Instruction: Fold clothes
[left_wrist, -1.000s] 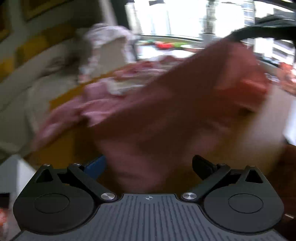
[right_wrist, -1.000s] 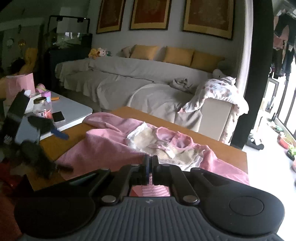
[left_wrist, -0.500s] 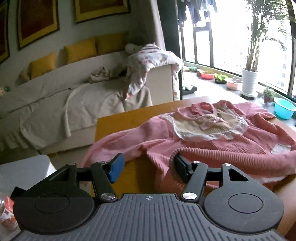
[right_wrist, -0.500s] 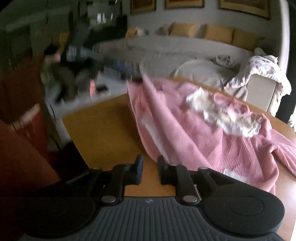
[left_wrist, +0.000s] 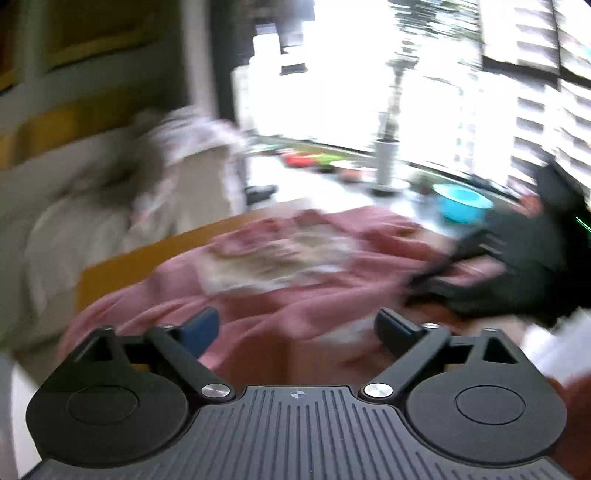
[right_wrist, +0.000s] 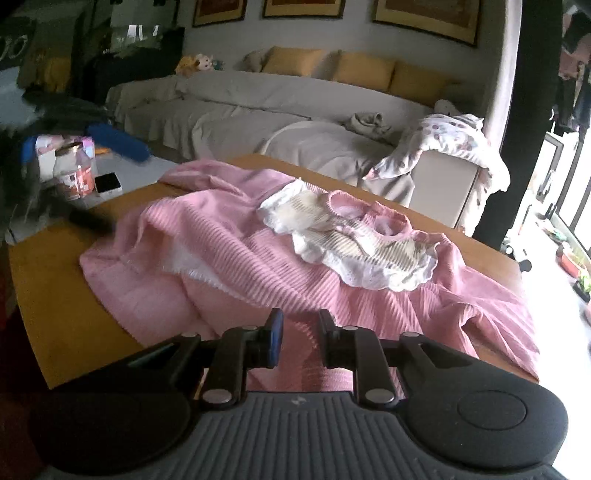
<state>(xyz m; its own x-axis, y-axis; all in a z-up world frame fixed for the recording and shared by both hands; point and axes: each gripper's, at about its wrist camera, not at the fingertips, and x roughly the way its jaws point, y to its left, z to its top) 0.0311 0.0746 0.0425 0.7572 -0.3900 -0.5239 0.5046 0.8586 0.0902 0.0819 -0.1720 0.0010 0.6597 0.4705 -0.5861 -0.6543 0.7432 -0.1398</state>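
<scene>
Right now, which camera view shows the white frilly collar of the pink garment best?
The right wrist view: the white frilly collar lies sharp and whole on the pink garment, on the wooden table. In the left wrist view the collar is only a pale motion-blurred smear.

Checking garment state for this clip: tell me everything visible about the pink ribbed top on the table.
The pink ribbed knit top lies spread but rumpled and unfolded across the wooden table, neckline away from the camera. A white, frilled, cream-patterned collar panel sits at its neck, and white lining shows at a turned-up edge. No gripper pads press on it.
</scene>
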